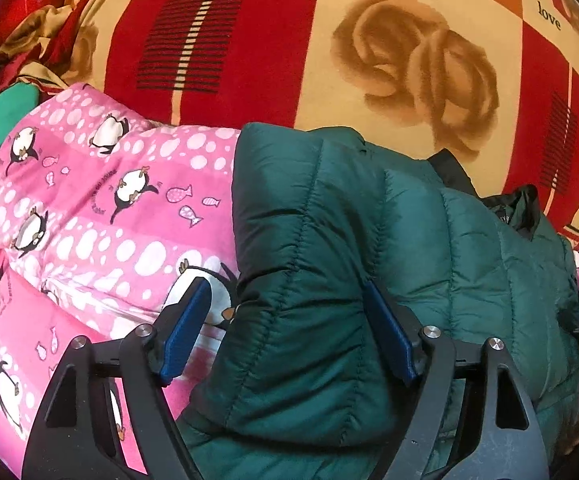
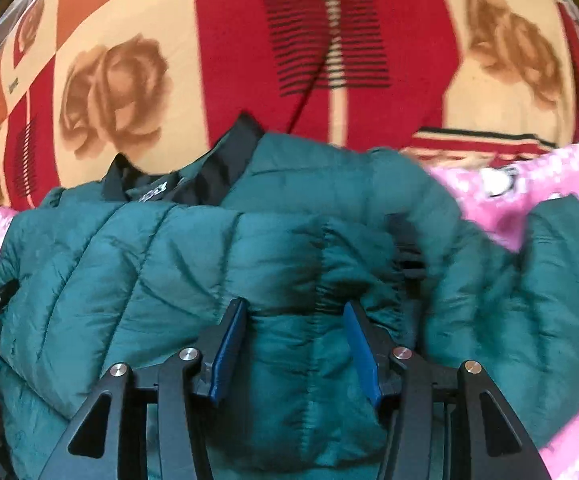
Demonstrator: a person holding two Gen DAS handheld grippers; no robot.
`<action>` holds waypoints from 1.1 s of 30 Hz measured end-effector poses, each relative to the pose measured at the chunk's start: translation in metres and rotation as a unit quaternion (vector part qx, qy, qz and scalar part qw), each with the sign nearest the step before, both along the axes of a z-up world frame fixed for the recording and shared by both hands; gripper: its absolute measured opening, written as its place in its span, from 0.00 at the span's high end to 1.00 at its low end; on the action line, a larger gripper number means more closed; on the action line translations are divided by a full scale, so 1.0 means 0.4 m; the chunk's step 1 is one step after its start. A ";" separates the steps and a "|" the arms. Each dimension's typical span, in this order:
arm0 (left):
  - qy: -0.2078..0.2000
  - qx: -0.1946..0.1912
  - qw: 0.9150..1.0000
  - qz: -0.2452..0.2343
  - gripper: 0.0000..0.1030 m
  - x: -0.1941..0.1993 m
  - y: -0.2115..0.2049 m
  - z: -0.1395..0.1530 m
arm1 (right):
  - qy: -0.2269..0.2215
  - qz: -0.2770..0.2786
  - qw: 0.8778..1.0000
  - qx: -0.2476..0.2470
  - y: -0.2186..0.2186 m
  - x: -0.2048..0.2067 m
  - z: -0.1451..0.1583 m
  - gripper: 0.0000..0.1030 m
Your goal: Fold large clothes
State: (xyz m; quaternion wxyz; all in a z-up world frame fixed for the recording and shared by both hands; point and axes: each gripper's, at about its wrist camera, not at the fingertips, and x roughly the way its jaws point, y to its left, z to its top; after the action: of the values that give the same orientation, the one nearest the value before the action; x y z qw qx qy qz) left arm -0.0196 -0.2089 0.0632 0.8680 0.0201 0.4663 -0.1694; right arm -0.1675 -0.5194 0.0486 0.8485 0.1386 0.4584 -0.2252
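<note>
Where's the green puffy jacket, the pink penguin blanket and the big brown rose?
green puffy jacket (image 1: 329,240), left wrist view, on its folded quilted panel.
pink penguin blanket (image 1: 89,208), left wrist view, on a spotted pink band.
brown rose (image 1: 421,68), left wrist view, on its petals.

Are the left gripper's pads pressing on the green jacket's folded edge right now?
Cannot tell. In the left wrist view the left gripper stands wide around the green jacket, but the puffy fabric hides any contact or gap at the pads.
</note>
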 end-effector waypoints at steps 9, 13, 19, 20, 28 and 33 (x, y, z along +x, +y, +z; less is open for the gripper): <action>-0.015 0.008 1.000 0.004 0.23 -0.011 -0.006 -0.001 | -0.052 -0.010 0.999 0.012 0.006 -0.092 0.123 0.52; -0.026 0.019 0.999 0.004 0.23 -0.019 -0.013 -0.001 | -0.050 0.047 0.997 0.027 0.068 -0.059 0.109 0.40; -0.039 0.028 0.999 0.001 0.23 -0.025 -0.018 -0.003 | -0.001 0.049 0.999 0.005 0.085 -0.029 0.013 0.40; -0.041 0.029 0.999 0.000 0.23 -0.026 -0.020 -0.003 | -0.003 0.043 0.999 0.008 0.075 -0.034 0.002 0.40; -0.057 0.044 0.997 0.007 0.23 -0.049 -0.024 0.009 | -0.018 0.042 0.999 0.006 0.075 -0.063 0.031 0.40; -0.060 0.050 0.997 0.007 0.23 -0.070 -0.022 0.025 | -0.018 0.031 0.999 -0.008 0.065 -0.074 0.039 0.39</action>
State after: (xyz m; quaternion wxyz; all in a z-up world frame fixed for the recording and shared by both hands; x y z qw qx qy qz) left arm -0.0476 -0.2175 0.0731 0.8935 0.0708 0.4212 -0.1386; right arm -0.1970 -0.4934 0.0641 0.8644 0.1216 0.4451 -0.1998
